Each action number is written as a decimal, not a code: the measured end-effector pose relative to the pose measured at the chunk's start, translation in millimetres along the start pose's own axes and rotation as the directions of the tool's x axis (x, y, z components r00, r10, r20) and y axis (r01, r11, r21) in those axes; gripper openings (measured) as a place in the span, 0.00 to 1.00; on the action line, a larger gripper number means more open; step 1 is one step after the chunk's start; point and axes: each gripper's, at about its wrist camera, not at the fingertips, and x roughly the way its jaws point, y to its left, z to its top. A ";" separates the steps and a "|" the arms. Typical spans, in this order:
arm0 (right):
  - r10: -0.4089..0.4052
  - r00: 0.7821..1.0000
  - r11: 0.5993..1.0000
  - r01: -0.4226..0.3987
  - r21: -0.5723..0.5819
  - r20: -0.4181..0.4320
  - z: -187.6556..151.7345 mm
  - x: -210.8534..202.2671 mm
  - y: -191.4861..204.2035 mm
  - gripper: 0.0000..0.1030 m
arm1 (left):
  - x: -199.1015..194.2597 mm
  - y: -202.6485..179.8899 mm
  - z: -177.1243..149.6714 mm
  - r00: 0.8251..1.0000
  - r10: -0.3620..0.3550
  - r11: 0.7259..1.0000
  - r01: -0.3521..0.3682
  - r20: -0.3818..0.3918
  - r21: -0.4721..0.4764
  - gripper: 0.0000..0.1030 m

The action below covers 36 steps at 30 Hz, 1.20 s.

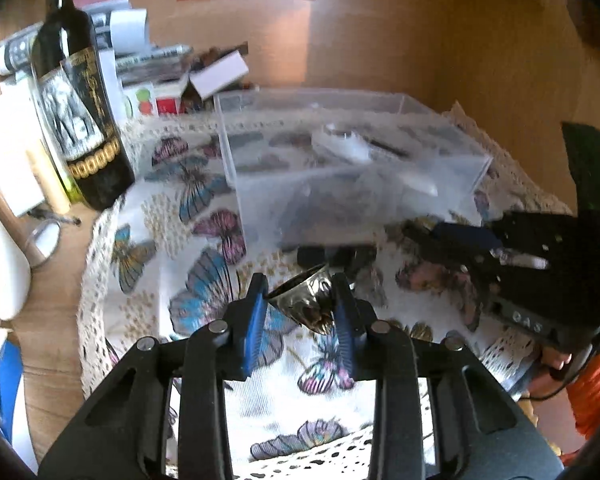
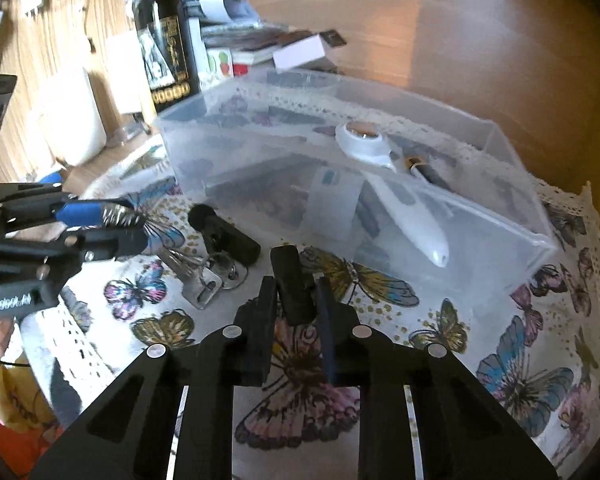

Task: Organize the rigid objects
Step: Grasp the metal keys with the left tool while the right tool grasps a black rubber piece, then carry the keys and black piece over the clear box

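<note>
Gripping a silvery, ornate metal ring [image 1: 308, 300] between its blue-padded fingers, the left gripper [image 1: 300, 300] has its jaws closed to the ring's width, with the ring tilted so its opening faces up and away. It seems lifted off the butterfly-printed white tablecloth [image 1: 160, 216], though the pictures do not settle whether it hangs clear. Straight ahead of the ring, along the fingers' line, stands the clear plastic storage box [image 1: 340, 168], its near wall just beyond the fingertips and its open top higher than the ring. That is the relation the coming move turns on: I judge the ring must go forward and up over that near wall before release.

The right gripper [image 2: 296, 296] holds a small black block-shaped object [image 2: 294, 288], its long axis pointing ahead toward the same box; the jaws are narrowed onto it. In the right wrist view the box's near wall lies just beyond that block too, so both hands are about equally close.

Inside the box lie a white thermometer-like device [image 2: 400, 208] and a dark pen-like stick [image 2: 428, 174]. On the cloth by the box's near left corner rest a black cylindrical piece [image 2: 224, 232] and a bunch of metal keys [image 2: 200, 280]. A dark wine bottle [image 1: 76, 112] stands off the cloth's far left edge.
</note>
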 end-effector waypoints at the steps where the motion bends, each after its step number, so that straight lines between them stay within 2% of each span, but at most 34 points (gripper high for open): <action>1: -0.003 1.000 1.000 0.003 0.003 0.016 0.5 -4.8 -0.4 0.17 | -2.5 -1.4 2.7 1.000 0.002 1.000 -0.002 0.013 -0.001 0.31; 11: -0.037 0.984 0.999 0.029 0.046 0.177 12.8 -54.2 -9.9 0.17 | -22.5 -16.1 44.6 0.988 0.019 0.999 -0.024 0.156 0.026 0.31; 22: -0.089 0.943 0.992 0.057 0.109 0.319 42.4 -90.5 -39.0 0.17 | -25.1 -25.4 87.6 0.970 0.018 0.999 -0.027 0.242 0.034 0.31; 28: -0.110 0.933 0.988 0.065 0.142 0.342 58.6 -87.2 -56.6 0.17 | -5.0 -25.6 102.3 0.974 0.016 0.999 -0.024 0.224 0.032 0.31; 36: -0.103 0.969 0.982 0.063 0.178 0.224 61.3 -40.1 -78.8 0.17 | 43.1 -17.3 108.2 0.993 0.020 1.000 -0.022 0.115 0.016 0.31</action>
